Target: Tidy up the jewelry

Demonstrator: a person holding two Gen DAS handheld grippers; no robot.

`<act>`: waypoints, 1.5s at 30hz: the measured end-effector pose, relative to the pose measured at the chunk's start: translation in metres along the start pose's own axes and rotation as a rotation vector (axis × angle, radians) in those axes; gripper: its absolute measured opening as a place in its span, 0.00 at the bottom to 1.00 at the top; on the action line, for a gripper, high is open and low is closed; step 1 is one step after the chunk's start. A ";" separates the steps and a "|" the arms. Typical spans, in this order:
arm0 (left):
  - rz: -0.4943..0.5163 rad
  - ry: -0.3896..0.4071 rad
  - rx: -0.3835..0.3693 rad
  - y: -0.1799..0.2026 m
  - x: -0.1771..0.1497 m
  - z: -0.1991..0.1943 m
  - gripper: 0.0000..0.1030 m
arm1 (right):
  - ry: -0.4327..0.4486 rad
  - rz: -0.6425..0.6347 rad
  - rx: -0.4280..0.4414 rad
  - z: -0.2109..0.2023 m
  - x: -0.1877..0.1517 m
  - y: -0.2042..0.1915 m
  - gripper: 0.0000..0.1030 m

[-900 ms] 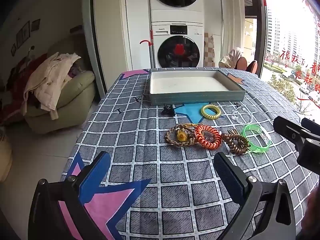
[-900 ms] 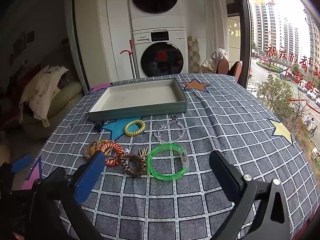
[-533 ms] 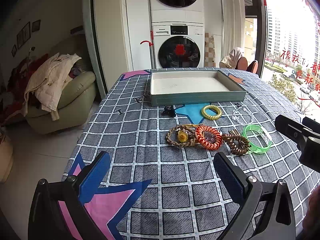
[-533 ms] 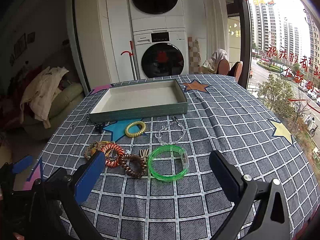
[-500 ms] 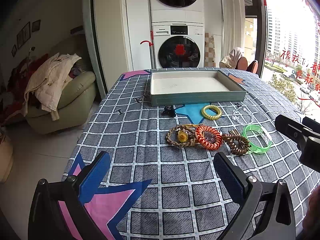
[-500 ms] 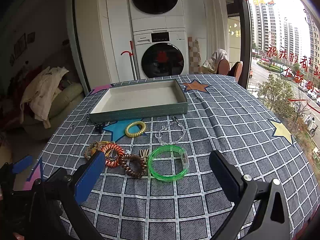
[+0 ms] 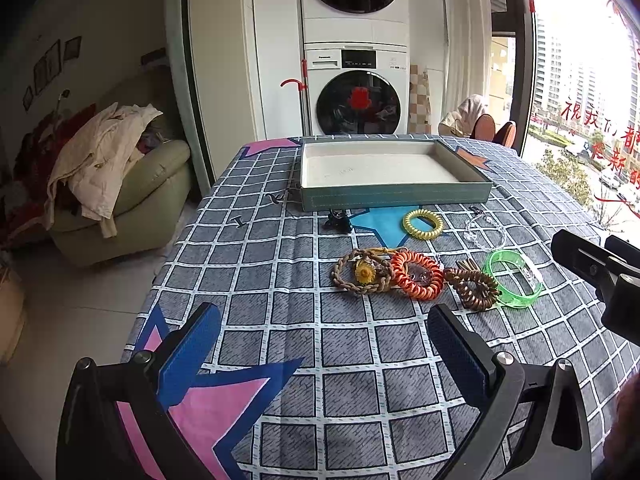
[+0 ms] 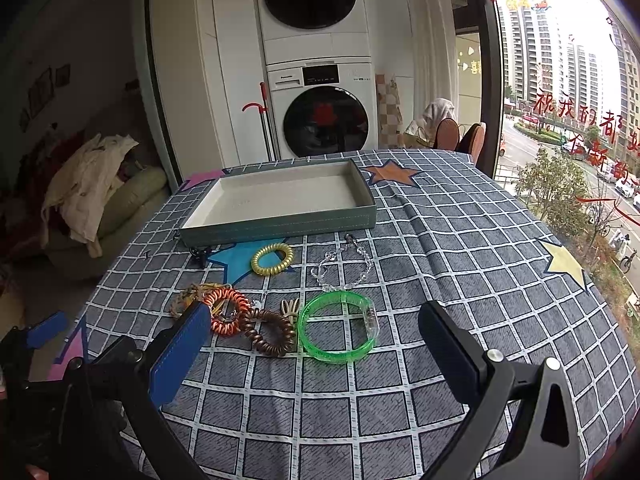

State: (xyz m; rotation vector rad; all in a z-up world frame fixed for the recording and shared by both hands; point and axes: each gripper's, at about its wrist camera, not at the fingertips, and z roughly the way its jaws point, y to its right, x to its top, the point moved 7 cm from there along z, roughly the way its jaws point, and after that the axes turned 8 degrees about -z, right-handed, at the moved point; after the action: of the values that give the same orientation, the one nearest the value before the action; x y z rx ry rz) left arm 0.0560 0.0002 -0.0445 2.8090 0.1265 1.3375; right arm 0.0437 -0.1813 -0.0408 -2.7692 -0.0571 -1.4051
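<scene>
Left gripper (image 7: 324, 344): jaws are held wide apart above the near part of the tablecloth, blue pads facing each other, nothing between them.
Right gripper (image 8: 316, 344): jaws are likewise spread wide with nothing gripped; seen from its own camera, the green bangle lies beyond and between the fingers, untouched.
Tablecloth (image 7: 280, 280): a grey grid pattern with coloured stars is seen across the whole table.
Braided bracelet (image 7: 362, 271): placed leftmost in the near row, tan cord with a yellow flower at its centre, touching the orange coil.
Orange coil (image 7: 417, 275): laid just right of the braided bracelet, and it appears to overlap that bracelet's edge.
Brown coil (image 7: 472, 288): set next in the row, between the orange coil and the green bangle.
Green bangle (image 8: 338, 332): found at the right end of the row, flat on the cloth, touching the brown coil.
Yellow coil (image 7: 423, 224): laid alone behind the row, near the tray's front wall.
Clear bead bracelet (image 8: 342, 270): seen right of the yellow coil, behind the green bangle; its clasp end is hard to make out.
Tray (image 7: 396, 200): set at the far side of the table, teal walls and pale lining, with no jewelry in it.
</scene>
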 end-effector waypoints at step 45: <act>-0.024 -0.039 0.002 -0.005 -0.003 0.007 1.00 | -0.012 0.008 0.001 0.002 -0.004 0.004 1.00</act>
State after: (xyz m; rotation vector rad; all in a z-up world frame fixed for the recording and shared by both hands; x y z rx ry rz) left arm 0.0587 0.0047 -0.0517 2.8240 0.1597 1.2778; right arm 0.0437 -0.1848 -0.0452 -2.7745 -0.0471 -1.3863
